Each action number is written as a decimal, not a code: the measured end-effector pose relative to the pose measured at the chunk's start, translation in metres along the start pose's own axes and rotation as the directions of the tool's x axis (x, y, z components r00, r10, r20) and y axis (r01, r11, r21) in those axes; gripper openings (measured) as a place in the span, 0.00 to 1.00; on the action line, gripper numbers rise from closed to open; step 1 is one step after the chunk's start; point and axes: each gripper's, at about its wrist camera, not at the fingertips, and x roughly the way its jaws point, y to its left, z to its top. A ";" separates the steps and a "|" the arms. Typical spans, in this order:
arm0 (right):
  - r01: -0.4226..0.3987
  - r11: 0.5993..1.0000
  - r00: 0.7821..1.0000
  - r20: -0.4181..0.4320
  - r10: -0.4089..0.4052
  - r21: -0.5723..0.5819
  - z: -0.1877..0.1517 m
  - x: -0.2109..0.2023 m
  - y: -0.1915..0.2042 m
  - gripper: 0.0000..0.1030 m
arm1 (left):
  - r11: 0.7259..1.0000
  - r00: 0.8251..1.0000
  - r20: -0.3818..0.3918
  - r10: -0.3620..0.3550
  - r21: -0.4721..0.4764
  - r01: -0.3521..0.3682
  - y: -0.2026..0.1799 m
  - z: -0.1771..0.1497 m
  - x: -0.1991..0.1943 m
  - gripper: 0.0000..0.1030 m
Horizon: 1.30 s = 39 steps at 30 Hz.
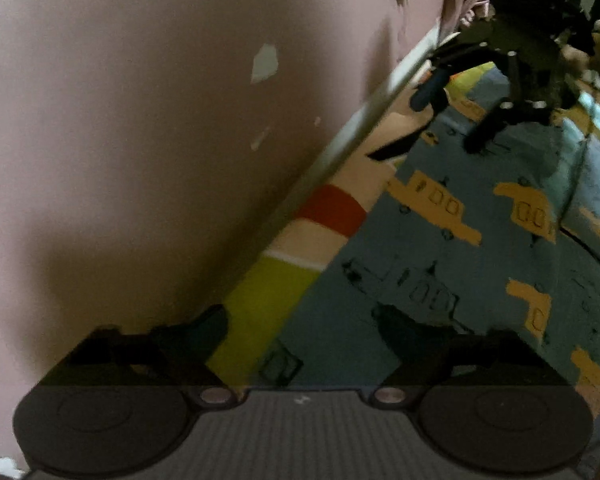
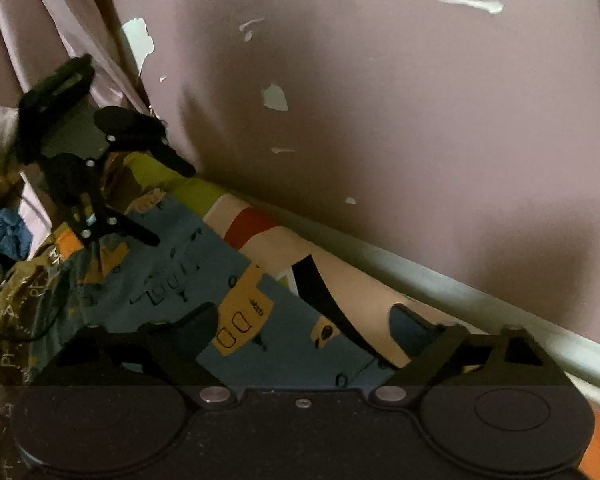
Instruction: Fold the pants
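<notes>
pre-grasp step: blue bus-print pants (image 1: pixel 440 248) lie flat on the patterned bed sheet (image 1: pixel 260 308) beside the wall, left tool (image 1: pixel 304 344) and right tool (image 2: pixel 304 332) both apart over an edge, holding nothing; next, clamp and fold over.

a peeling pink wall (image 2: pixel 380 100) rises behind a colourful patterned sheet (image 1: pixel 268 312).

You see soft matt blue cloth pants with orange bus prints (image 1: pixel 440 240), a matt pink painted wall (image 1: pixel 140 120) with chipped, flaking patches, and matt black plastic gripper fingers (image 2: pixel 204 328).
</notes>
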 end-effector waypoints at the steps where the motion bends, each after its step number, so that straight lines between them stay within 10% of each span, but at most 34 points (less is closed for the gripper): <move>1: 0.000 1.000 1.000 -0.013 -0.001 -0.021 0.001 0.001 0.000 0.74 | 1.000 1.000 0.001 -0.018 -0.008 0.018 0.003 -0.002 0.000 0.77; 13: 0.030 0.995 0.980 -0.193 -0.048 -0.095 0.005 0.007 -0.008 0.36 | 0.993 0.993 -0.032 -0.116 -0.029 0.115 0.025 -0.004 -0.006 0.45; 20: 0.119 0.974 0.970 -0.187 -0.156 -0.194 0.000 0.012 0.016 0.02 | 1.000 0.998 -0.062 0.000 0.015 0.001 0.012 -0.010 0.000 0.06; 33: 0.432 0.874 0.898 0.012 -0.440 -0.221 0.011 0.009 0.044 0.01 | 0.948 0.958 0.004 0.286 -0.149 -0.283 0.008 -0.004 -0.034 0.03; 37: 0.403 0.902 0.912 -0.018 -0.410 -0.153 0.007 0.021 0.034 0.05 | 0.945 0.958 0.005 0.285 -0.170 -0.280 0.011 -0.011 -0.031 0.08; 39: 0.374 0.923 0.926 -0.009 -0.377 -0.092 0.008 0.015 0.026 0.24 | 0.945 0.962 -0.006 0.275 -0.184 -0.271 0.012 -0.011 -0.030 0.15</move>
